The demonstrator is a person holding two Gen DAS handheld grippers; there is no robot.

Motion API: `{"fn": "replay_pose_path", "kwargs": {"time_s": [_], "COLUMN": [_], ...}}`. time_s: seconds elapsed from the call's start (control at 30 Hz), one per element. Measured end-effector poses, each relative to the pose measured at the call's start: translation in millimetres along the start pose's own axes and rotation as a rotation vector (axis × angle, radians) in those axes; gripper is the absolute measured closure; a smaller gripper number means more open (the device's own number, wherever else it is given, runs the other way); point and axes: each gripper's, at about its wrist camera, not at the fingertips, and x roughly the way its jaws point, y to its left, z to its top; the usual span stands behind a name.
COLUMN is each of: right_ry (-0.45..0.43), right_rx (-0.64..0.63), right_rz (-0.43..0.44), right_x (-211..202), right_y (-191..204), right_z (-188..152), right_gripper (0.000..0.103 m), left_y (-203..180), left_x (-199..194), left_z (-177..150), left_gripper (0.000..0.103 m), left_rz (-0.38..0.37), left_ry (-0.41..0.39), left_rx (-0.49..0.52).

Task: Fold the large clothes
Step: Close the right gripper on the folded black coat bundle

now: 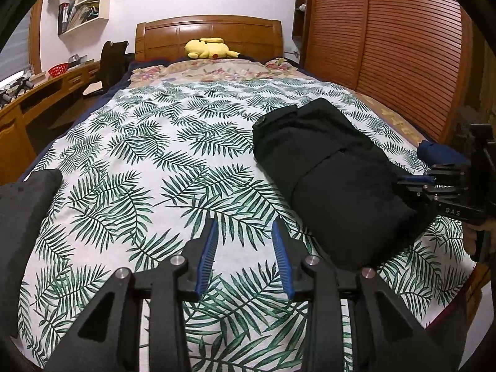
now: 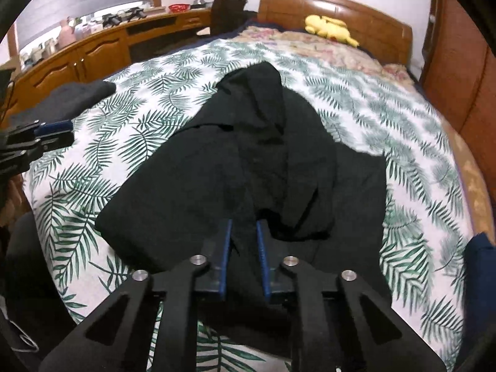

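A large black garment [image 1: 334,170] lies folded in a thick bundle on the right side of the leaf-print bedspread [image 1: 161,161]. My left gripper [image 1: 245,232] is open and empty over the bare bedspread, left of the garment. My right gripper [image 2: 243,226] is partly closed around a fold of the black garment [image 2: 248,142], with cloth between the blue pads and lifted toward the camera. The right gripper also shows at the right edge of the left wrist view [image 1: 415,183], at the garment's near end. The left gripper shows at the left edge of the right wrist view [image 2: 59,133].
A dark grey folded cloth [image 1: 28,204] lies at the bed's left edge. A dark blue cloth [image 1: 437,152] lies at the right edge. A yellow plush toy [image 1: 207,48] sits by the wooden headboard [image 1: 210,31]. A wooden desk [image 1: 37,99] runs left; a slatted wardrobe [image 1: 387,46] stands right.
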Motion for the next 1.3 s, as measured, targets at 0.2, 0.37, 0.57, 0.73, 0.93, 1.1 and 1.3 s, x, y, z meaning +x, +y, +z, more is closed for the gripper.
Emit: {"fn": "replay_pose_path", "kwargs": {"time_s": [0.2, 0.37, 0.57, 0.73, 0.93, 1.1, 1.3], "right_ry": [-0.068, -0.108, -0.149, -0.123, -0.036, -0.029, -0.012], "right_rx": [-0.048, -0.079, -0.057, 0.028, 0.135, 0.178, 0.263], "right_rz": [-0.019, -0.044, -0.085, -0.176, -0.199, -0.182, -0.179], "right_x": [-19, -30, -52, -69, -61, -54, -43], "right_y": [13, 17, -3, -44, -76, -77, -90], "right_z": [4, 5, -3, -28, -64, -73, -80], "right_gripper": [0.096, 0.098, 0.099, 0.099, 0.098, 0.092, 0.036], "left_y": [-4, -11, -27, -50, -79, -95, -100], "left_x": [4, 8, 17, 28, 56, 93, 143], "left_z": [0, 0, 12, 40, 74, 97, 121], "left_gripper": [0.068, 0.068, 0.068, 0.068, 0.067, 0.067, 0.067], "left_rz": [0.0, -0.004, -0.035, -0.088, -0.164, -0.19, -0.196], "left_ry": [0.008, 0.016, 0.013, -0.011, -0.004, 0.026, 0.059], "left_rx": [0.013, 0.03, 0.062, 0.108, 0.156, 0.183, 0.194]}}
